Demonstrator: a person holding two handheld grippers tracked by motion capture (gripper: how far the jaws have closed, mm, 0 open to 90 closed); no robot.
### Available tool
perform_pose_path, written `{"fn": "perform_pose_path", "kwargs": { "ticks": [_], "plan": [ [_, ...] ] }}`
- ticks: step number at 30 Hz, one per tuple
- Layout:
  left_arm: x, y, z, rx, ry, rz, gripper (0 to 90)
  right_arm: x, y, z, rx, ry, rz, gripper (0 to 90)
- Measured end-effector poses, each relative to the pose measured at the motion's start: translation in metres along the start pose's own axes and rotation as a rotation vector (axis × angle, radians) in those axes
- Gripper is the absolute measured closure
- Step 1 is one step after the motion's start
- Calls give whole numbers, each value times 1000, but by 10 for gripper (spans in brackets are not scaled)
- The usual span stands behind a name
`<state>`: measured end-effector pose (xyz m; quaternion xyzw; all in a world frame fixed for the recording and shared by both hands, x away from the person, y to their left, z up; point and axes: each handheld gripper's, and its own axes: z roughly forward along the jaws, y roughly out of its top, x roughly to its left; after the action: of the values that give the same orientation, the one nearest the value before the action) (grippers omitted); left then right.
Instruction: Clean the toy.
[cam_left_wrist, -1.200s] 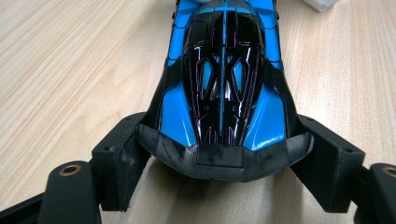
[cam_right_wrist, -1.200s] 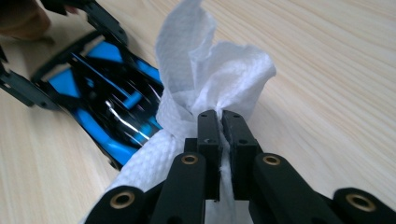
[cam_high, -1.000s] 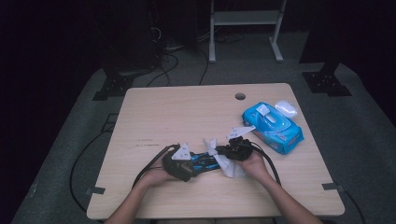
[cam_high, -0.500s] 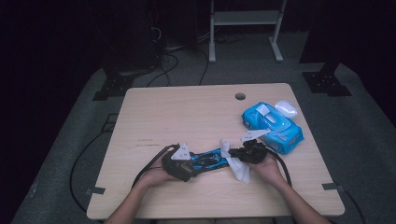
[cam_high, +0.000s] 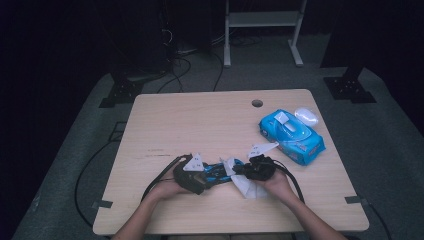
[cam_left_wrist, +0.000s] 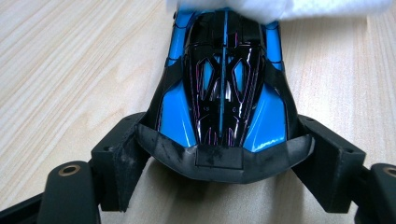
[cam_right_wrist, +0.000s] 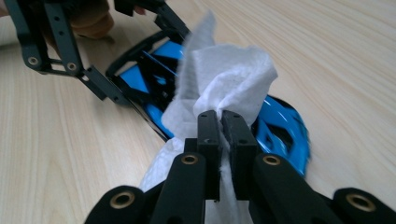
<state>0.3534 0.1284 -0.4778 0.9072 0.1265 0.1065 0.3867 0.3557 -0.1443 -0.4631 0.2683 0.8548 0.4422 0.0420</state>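
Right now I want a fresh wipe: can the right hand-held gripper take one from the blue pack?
Probably not yet: the right hand-held gripper is shut on a white wipe over the toy car, though the blue pack lies unobstructed nearby.

Blue wipes pack (cam_high: 292, 136) near table's (cam_high: 200, 120) right edge (white lid (cam_high: 306, 116) beside it), cable hole (cam_high: 257, 103)

Tabletop (cam_high: 200, 120) left + far half open; wipes pack (cam_high: 292, 136) blocks right side near grommet hole (cam_high: 257, 103).

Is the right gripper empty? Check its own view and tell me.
No: the right gripper has its jaws pinched shut on a white wipe over the blue toy car.
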Motion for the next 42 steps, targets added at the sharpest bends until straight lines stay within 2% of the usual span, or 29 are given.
{"fn": "perform_pose_path", "kwargs": {
  "ticks": [2,8,11,16,17,19,23,25,27,31,32,34,35,37,38,39,40,41,42],
  "plan": [
    [0,0,0,-2,0,1,232,0,0,-1,6,-1,-10,855],
    [0,0,0,4,3,5,233,-13,-12,-16,18,-50,23,855],
    [0,0,0,2,2,2,233,-12,-14,-19,20,-49,29,855],
    [-1,0,0,2,5,0,233,3,2,-6,-5,-10,-7,856],
    [-1,0,0,0,4,0,233,12,11,2,-3,20,-37,856],
    [-1,0,0,0,4,0,233,15,14,5,-5,27,-50,856],
    [-2,1,0,8,9,8,233,29,26,24,-3,74,-81,855],
    [-2,1,0,8,10,7,233,35,29,33,15,84,-103,855],
    [-2,1,0,6,8,4,233,40,29,39,25,72,-139,855],
    [-1,1,0,5,7,7,234,32,25,27,20,55,-123,855],
    [-1,1,0,4,7,7,234,24,20,16,16,22,-110,855],
    [-1,1,0,5,8,8,233,20,17,12,16,7,-102,855],
    [-1,1,0,5,8,6,234,8,5,1,23,-35,-71,855],
    [-2,1,0,6,9,7,234,3,1,-2,23,-44,-56,855],
    [-2,1,0,8,9,9,234,-4,-6,-8,7,-52,-21,855],
    [-1,1,0,7,8,7,233,-15,-12,-13,24,-100,-2,855],
    [-1,1,0,7,8,7,233,-20,-14,-15,29,-118,5,855],
    [-1,1,0,7,8,7,233,-24,-15,-16,29,-120,25,855],
    [-1,1,0,6,7,8,233,-24,-15,-16,29,-120,25,855]
  ]
}}
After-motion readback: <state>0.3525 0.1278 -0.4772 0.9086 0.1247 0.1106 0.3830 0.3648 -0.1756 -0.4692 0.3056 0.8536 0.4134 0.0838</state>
